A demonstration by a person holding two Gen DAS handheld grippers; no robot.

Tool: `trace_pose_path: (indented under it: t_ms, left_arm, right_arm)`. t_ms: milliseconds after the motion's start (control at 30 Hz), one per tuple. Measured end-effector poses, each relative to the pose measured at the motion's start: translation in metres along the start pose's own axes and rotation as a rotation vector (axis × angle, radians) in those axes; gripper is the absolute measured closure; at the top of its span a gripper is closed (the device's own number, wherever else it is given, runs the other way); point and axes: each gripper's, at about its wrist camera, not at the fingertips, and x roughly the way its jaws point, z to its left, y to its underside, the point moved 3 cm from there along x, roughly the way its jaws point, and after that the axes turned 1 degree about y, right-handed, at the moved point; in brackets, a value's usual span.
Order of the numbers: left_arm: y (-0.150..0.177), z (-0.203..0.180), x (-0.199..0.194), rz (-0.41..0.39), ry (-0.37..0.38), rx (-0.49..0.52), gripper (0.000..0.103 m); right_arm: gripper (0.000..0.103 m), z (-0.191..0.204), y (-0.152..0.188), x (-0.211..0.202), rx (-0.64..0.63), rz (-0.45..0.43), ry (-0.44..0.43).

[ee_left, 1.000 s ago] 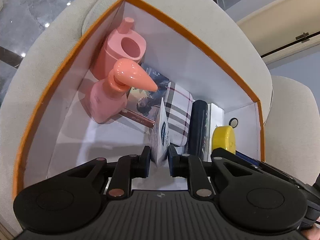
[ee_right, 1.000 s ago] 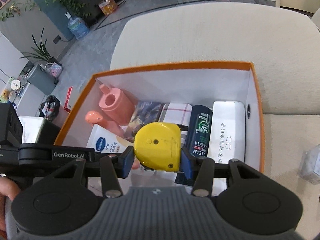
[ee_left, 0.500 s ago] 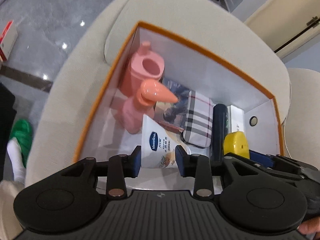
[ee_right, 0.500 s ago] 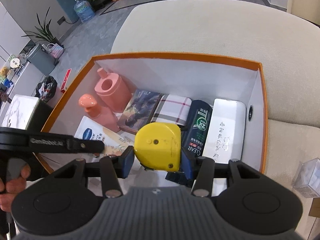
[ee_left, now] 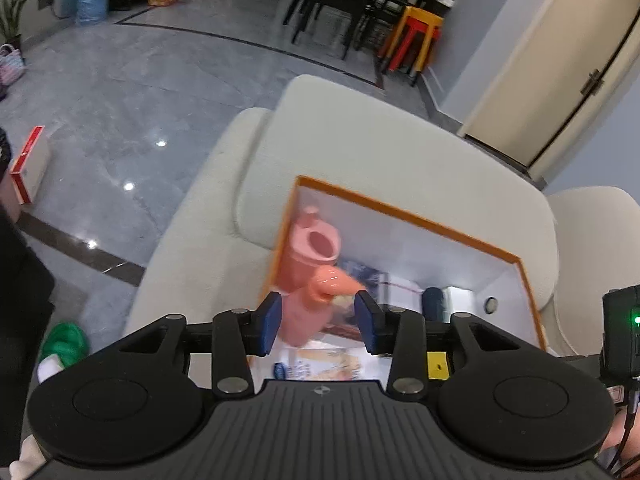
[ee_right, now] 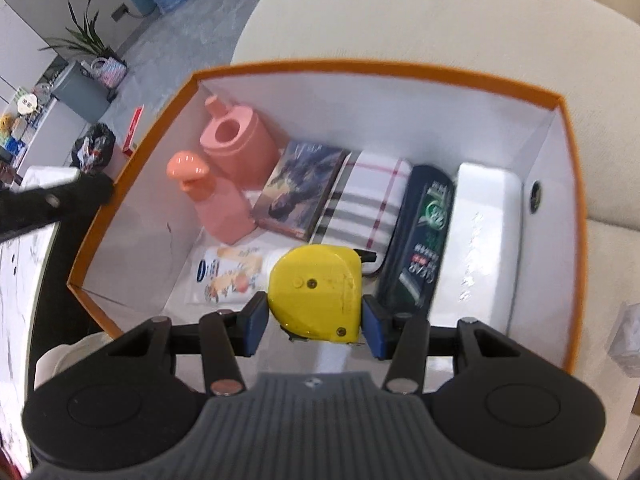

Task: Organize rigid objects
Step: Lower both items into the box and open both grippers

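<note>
An orange-rimmed white box (ee_right: 572, 184) (ee_left: 404, 216) rests on a cream armchair. Inside lie two pink bottles (ee_right: 240, 140) (ee_right: 220, 204), a book (ee_right: 300, 188), a plaid pouch (ee_right: 366, 200), a dark shampoo bottle (ee_right: 424, 236), a white case (ee_right: 480, 240) and a lotion tube (ee_right: 224, 272). My right gripper (ee_right: 314, 316) is shut on a yellow tape measure (ee_right: 316, 292) over the box's near side. My left gripper (ee_left: 318, 322) hangs above the box's left end with its jaws opening and nothing between them. The tube (ee_left: 316, 366) lies below it.
The cream armchair (ee_left: 360, 148) surrounds the box, with a second cushion (ee_left: 596, 240) to the right. Grey tiled floor (ee_left: 120, 100) lies to the left, with a red-edged box (ee_left: 28, 164) on it. A small clear packet (ee_right: 624, 344) sits on the seat at right.
My left gripper let go of the lotion tube, which now lies flat in the box, and rose up and back out of it. The right gripper kept its hold on the tape measure and shifted slightly.
</note>
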Motion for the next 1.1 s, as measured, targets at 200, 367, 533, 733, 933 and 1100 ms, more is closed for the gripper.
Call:
trace_pose_path:
  t_ms: [200,367,533,733,933,1100]
  left_arm:
    - [0.005,0.017,0.005,-0.003,0.013,-0.075,0.058]
    - [0.004,0.022,0.006,-0.004,0.030,-0.094,0.058]
    - [0.004,0.026,0.006,-0.014,0.041,-0.106,0.058]
    - [0.006,0.025,0.004,-0.012,0.041,-0.102,0.058]
    - [0.006,0.016,-0.004,-0.023,0.042,-0.081,0.058]
    - [0.004,0.001,-0.012,-0.035,0.044,-0.034,0.058]
  right_arm:
    - [0.053,0.009,-0.007,0.019,-0.050,0.077,0.069]
    - [0.053,0.014,-0.010,0.029,-0.027,0.133,0.060]
    - [0.053,0.015,-0.010,0.041,-0.002,0.163,0.111]
    - [0.053,0.014,-0.012,0.042,0.020,0.156,0.103]
    - [0.053,0.015,-0.015,0.026,0.026,0.124,0.088]
    - [0.053,0.014,-0.012,-0.002,0.039,0.064,0.061]
